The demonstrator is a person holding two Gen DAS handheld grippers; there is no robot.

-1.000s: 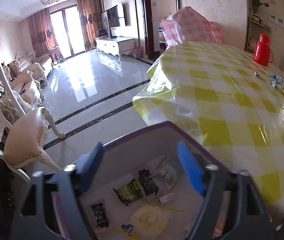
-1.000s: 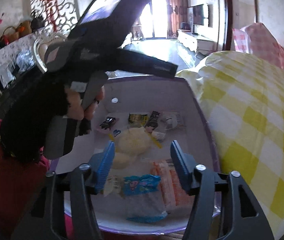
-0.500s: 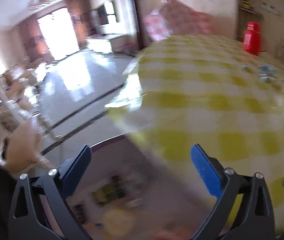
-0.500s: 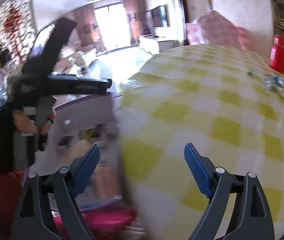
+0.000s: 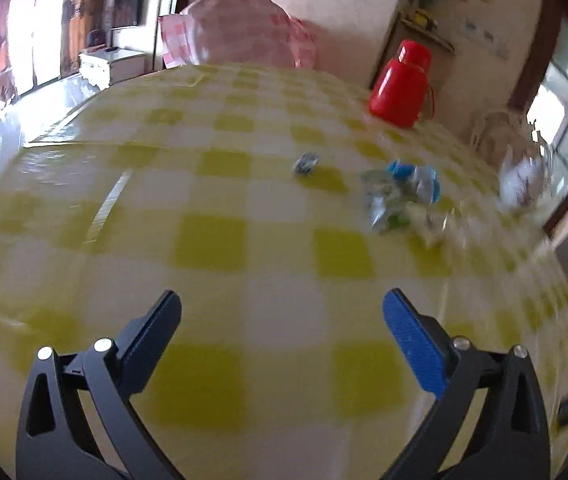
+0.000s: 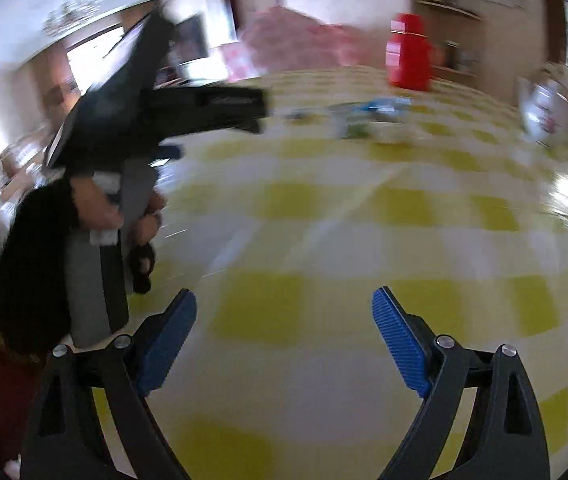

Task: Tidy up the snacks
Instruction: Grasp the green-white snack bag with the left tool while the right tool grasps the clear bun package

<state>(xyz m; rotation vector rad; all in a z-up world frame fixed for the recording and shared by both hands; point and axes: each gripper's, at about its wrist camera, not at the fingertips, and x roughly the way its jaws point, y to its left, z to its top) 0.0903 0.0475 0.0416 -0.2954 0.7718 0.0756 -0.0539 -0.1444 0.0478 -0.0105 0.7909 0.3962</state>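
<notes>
Both tongs, left tongs [image 5: 282, 312] and right tongs [image 6: 284, 310], spread empty, reaching for snack packets [image 5: 401, 192] ahead on the table [image 5: 212, 240]; next, close in.

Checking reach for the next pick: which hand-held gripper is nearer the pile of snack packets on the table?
Left, by a little. The left hand-held gripper points across the cloth toward the snack packets. The right hand-held gripper sits behind it, farther from them.

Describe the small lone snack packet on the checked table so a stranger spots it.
On the yellow checked table, look toward the red thermos. Nearer lies a small blue-grey packet, alone, left of the snack pile.
</notes>
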